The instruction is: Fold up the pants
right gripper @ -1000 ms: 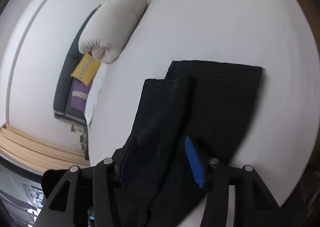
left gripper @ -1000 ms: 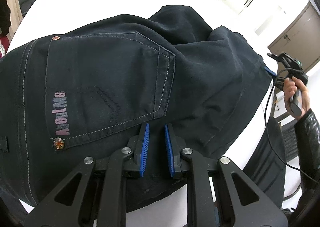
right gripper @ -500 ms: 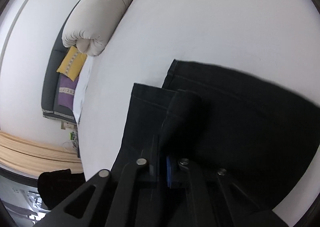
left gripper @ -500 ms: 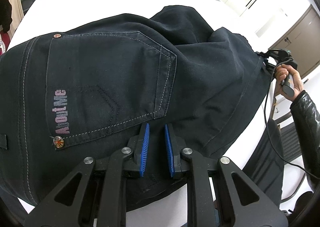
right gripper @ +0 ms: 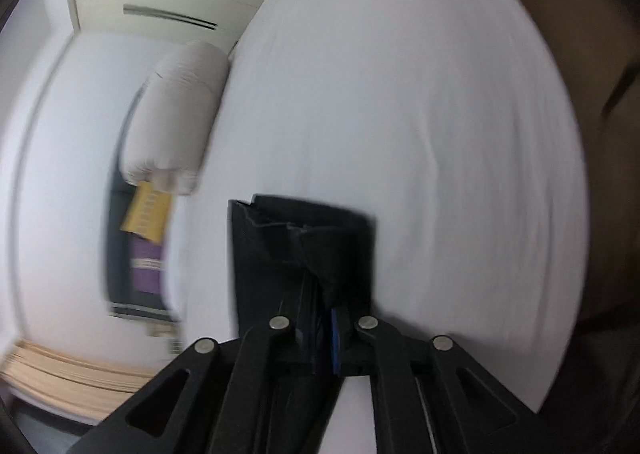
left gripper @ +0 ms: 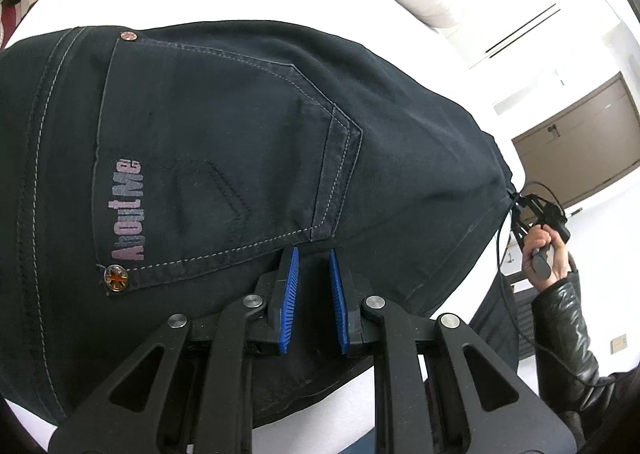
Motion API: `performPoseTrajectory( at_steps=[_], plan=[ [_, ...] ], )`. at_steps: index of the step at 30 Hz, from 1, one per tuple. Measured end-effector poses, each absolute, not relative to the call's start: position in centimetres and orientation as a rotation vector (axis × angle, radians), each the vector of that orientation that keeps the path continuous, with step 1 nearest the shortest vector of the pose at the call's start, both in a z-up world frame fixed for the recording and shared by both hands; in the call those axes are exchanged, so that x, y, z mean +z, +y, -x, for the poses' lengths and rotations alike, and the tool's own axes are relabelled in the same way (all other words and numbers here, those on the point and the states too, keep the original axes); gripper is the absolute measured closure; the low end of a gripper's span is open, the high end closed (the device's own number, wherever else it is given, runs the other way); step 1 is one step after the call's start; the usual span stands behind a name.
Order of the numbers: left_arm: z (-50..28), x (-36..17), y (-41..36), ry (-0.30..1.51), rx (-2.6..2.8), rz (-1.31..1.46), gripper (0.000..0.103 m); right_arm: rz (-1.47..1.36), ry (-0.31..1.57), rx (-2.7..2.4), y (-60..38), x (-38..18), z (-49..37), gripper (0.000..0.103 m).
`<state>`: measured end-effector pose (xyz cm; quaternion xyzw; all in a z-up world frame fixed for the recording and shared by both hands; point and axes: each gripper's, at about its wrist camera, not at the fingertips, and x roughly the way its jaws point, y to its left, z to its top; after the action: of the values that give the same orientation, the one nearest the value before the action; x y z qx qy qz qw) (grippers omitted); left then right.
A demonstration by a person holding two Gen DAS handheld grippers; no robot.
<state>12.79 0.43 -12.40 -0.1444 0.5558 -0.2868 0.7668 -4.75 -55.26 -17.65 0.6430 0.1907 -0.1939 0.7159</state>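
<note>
Right wrist view: my right gripper (right gripper: 320,328) pinches the pants (right gripper: 300,246) hems; my left gripper (left gripper: 313,278), lower centre, rests slightly parted on them.

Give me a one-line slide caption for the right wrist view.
Right gripper shut on the hem end of the dark pants, lifted over the white bed; frame motion-blurred.
</note>
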Motion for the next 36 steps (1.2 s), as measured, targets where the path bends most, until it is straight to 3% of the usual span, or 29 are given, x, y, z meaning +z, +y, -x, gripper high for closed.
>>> performPoseTrajectory(
  at_steps=[1, 3, 5, 7, 9, 16, 19, 21, 22, 28, 36],
  plan=[
    [-12.8, -12.4, 0.5, 1.208, -0.624, 0.315, 0.087, -1.411, 0.430, -0.422, -55.4, -17.3, 4.5, 0.087],
    [-12.8, -12.6, 0.9, 1.208, -0.627, 0.316, 0.087, -1.374, 0.430, -0.416, -55.7, -16.3, 4.0, 0.068],
    [-12.8, -12.7, 1.1, 1.209, -0.631, 0.314, 0.087, -1.322, 0.458, -0.429, -55.8, -15.6, 3.2, 0.067],
    [-12.7, -12.7, 1.2, 1.206, -0.632, 0.294, 0.087, -1.281, 0.508, -0.454, -56.2, -15.5, 2.6, 0.074],
    [-12.5, -12.6, 1.2, 1.205, -0.631, 0.273, 0.087, -1.284, 0.531, -0.495, -56.4, -15.9, 2.8, 0.098],
    [-11.9, -11.6, 2.5, 1.197, -0.623, 0.261, 0.087, -1.274, 0.548, -0.500, -56.7, -15.9, 3.3, 0.098],
    [-11.5, -11.4, 3.2, 1.190, -0.620, 0.264, 0.087, -1.238, 0.548, -0.555, -56.2, -14.3, 4.4, 0.085],
    [-11.0, -11.3, 3.4, 1.180, -0.617, 0.259, 0.087, -1.186, 0.563, -0.580, -55.0, -12.7, 5.1, 0.063],
    [-10.9, -11.2, 3.5, 1.178, -0.614, 0.260, 0.087, -1.175, 0.571, -0.560, -53.9, -12.0, 5.3, 0.060],
    [-10.0, -10.9, 3.0, 1.167, -0.617, 0.260, 0.087, -1.136, 0.757, 0.060, -39.7, -9.6, 2.4, 0.060],
    [-8.7, -9.4, 4.4, 1.134, -0.559, 0.274, 0.087, -1.154, 1.039, 0.487, -23.5, -12.2, -2.8, 0.060]
  ],
)
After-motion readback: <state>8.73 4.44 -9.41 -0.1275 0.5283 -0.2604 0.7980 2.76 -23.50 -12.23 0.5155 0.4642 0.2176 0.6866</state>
